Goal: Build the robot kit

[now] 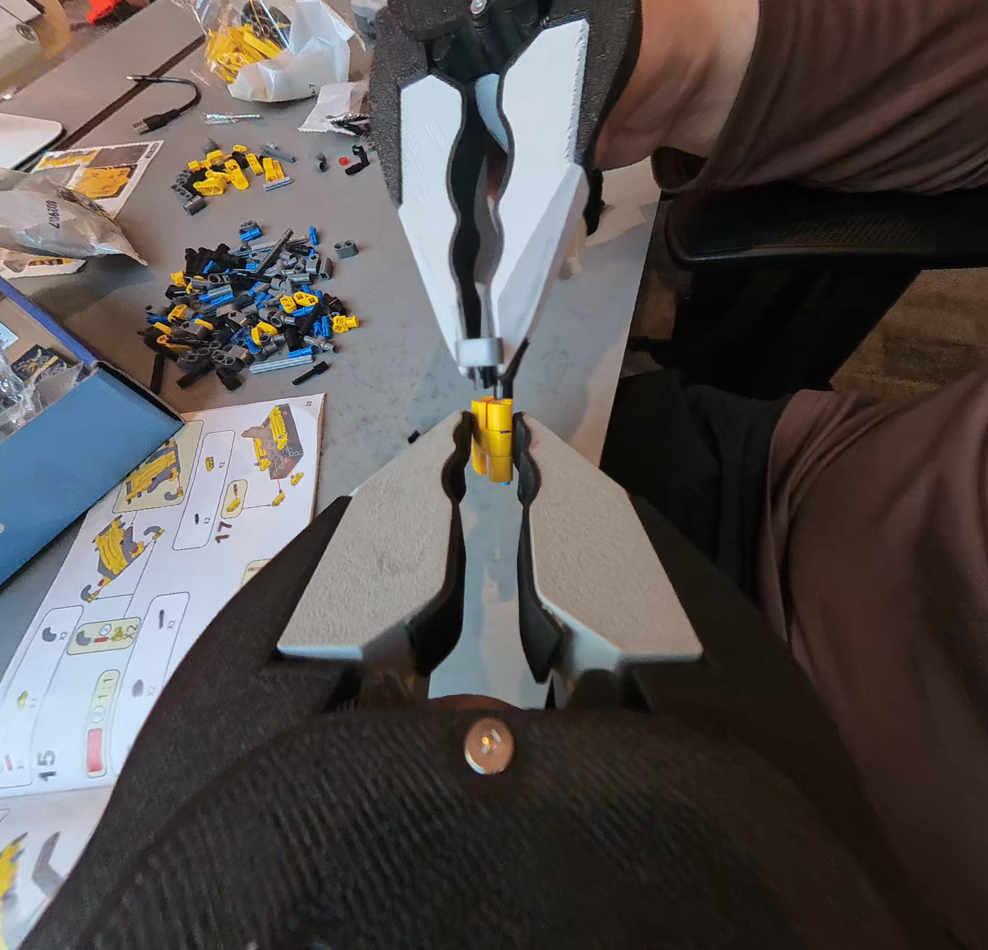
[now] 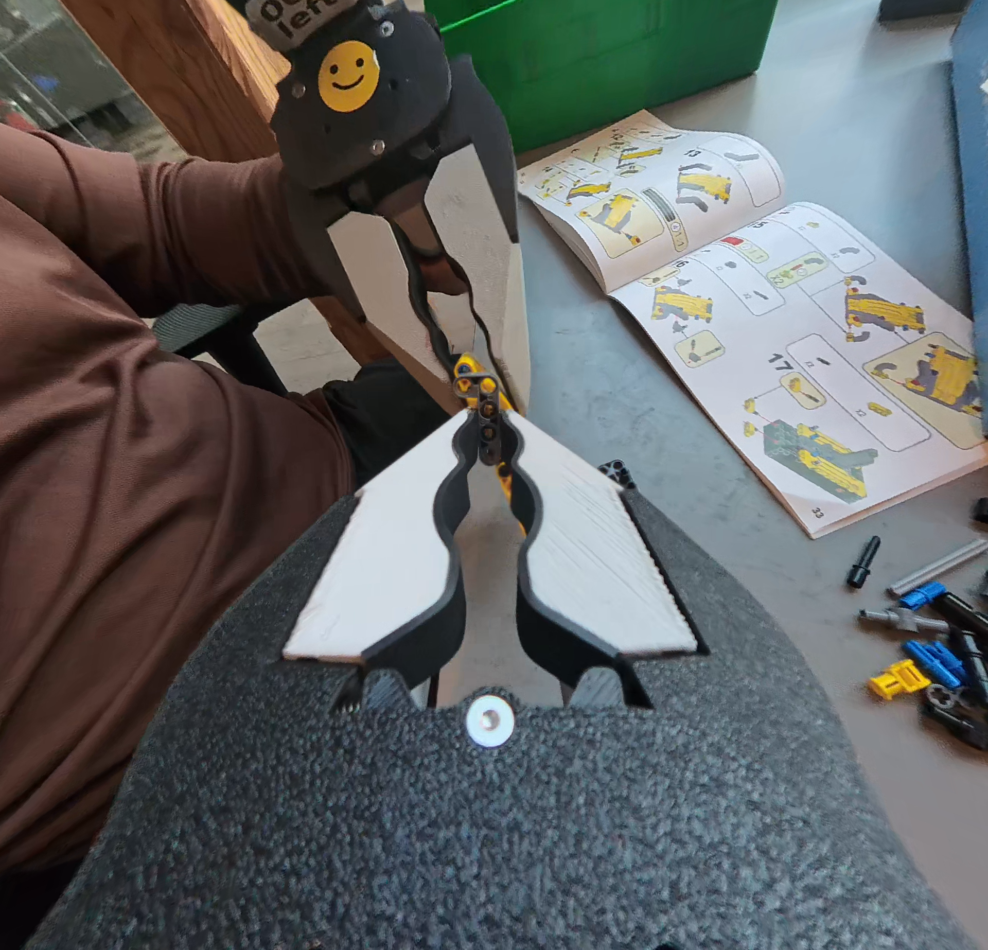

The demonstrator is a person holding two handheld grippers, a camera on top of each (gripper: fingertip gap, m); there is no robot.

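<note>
In the left wrist view my left gripper (image 1: 492,420) is shut on a small yellow brick assembly (image 1: 494,435), held above the grey table's near edge. My right gripper (image 1: 484,364) comes down from above, shut on a grey beam piece (image 1: 478,352) with black pins that touch the top of the yellow assembly. In the right wrist view my right gripper (image 2: 487,417) grips the dark grey holed beam (image 2: 489,432). The left gripper (image 2: 481,381), with a yellow smiley sticker, faces it tip to tip, holding the yellow assembly (image 2: 466,363).
A pile of blue, black, grey and yellow parts (image 1: 251,304) and a smaller group (image 1: 230,170) lie on the table (image 1: 395,347). There is an open instruction booklet (image 2: 775,325), a blue box (image 1: 69,454), plastic bags (image 1: 267,42), a green bin (image 2: 604,31) and loose parts (image 2: 935,651). Less than 4 cm separates the two grippers' tips.
</note>
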